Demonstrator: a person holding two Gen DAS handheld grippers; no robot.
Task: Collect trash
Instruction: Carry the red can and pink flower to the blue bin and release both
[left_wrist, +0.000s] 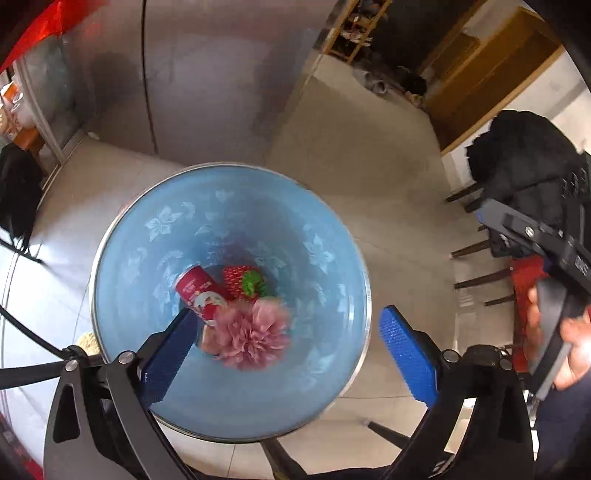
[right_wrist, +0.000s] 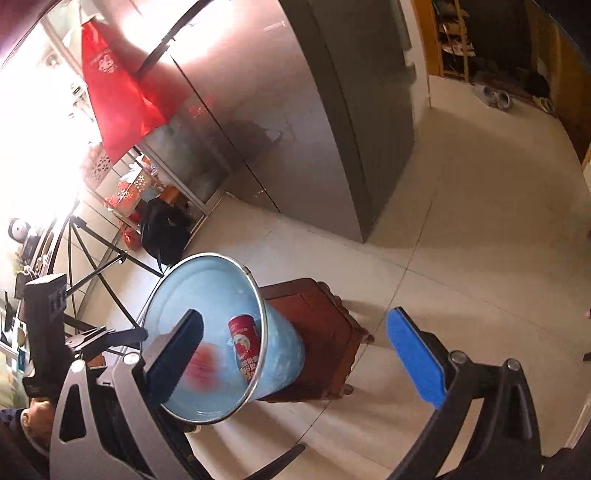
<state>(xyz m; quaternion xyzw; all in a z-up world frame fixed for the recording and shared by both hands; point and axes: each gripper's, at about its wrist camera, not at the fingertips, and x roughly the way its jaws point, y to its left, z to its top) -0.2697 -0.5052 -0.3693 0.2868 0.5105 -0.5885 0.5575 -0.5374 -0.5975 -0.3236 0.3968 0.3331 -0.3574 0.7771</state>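
A: Room? Pale tiled floor (right_wrist: 461, 258), big steel fridge (right_wrist: 288, 122) at back, red bag (right_wrist: 118, 99) hanging by it, wooden shoe rack (left_wrist: 354, 29) in the far doorway. Black tripod (right_wrist: 96, 266) on the left.

B: Bin?

A: Blue trash bin (left_wrist: 140, 266), metal rim, white flower print inside. Stands on a dark wooden stool (right_wrist: 321, 332), not on the floor.

B: What's in it?

A: Red can (left_wrist: 199, 291), red-and-green wrapper (left_wrist: 243, 282), pink ruffled flower thing (left_wrist: 251, 332), all at the bottom.

B: Left hand-held gripper (left_wrist: 288, 354)?

A: Right above the bin mouth, pointing down into it. Jaws spread wide, nothing btwn them; pink thing lies below, apart from the pads.

B: Right hand-held gripper (right_wrist: 303, 362)?

A: Also wide open, empty. Sits beside the bin, looking at it from the side; can visible thru the opening. Pink blur inside the bin near its left finger, can't tell more.
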